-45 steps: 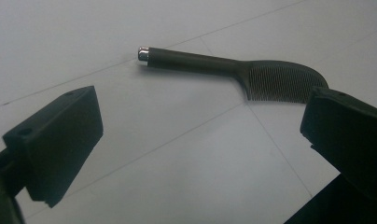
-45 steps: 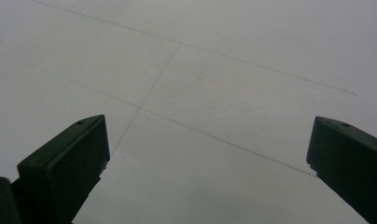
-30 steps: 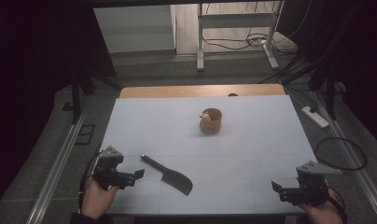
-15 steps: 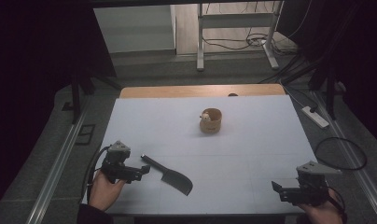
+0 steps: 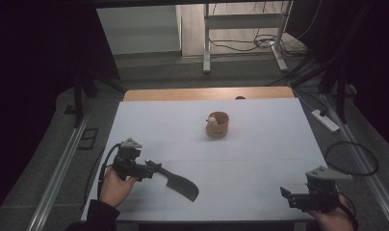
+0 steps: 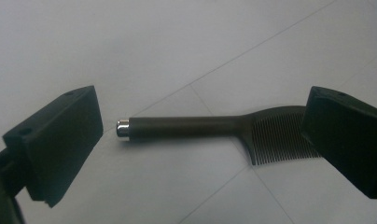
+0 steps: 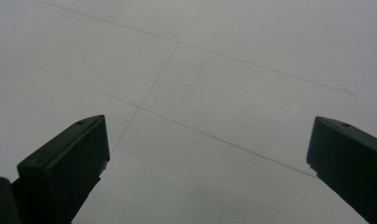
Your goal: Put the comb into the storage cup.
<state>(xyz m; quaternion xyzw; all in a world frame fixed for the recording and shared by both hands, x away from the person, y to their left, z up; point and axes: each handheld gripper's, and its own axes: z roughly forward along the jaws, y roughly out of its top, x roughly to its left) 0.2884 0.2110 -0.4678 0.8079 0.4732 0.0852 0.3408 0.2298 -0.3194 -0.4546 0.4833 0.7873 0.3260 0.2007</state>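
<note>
Left gripper view shows comb [image 6: 233, 133] teeth between spread fingers [image 6: 60, 144]; right gripper's [image 5: 298, 196] fingers spread too.

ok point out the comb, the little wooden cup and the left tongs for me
comb [image 6: 186, 126], left gripper view, on the middle of its dark handle.
wooden cup [image 5: 220, 128], high view, on its front wall.
left tongs [image 5: 151, 168], high view, midway between the tips, by the handle's end.
</note>
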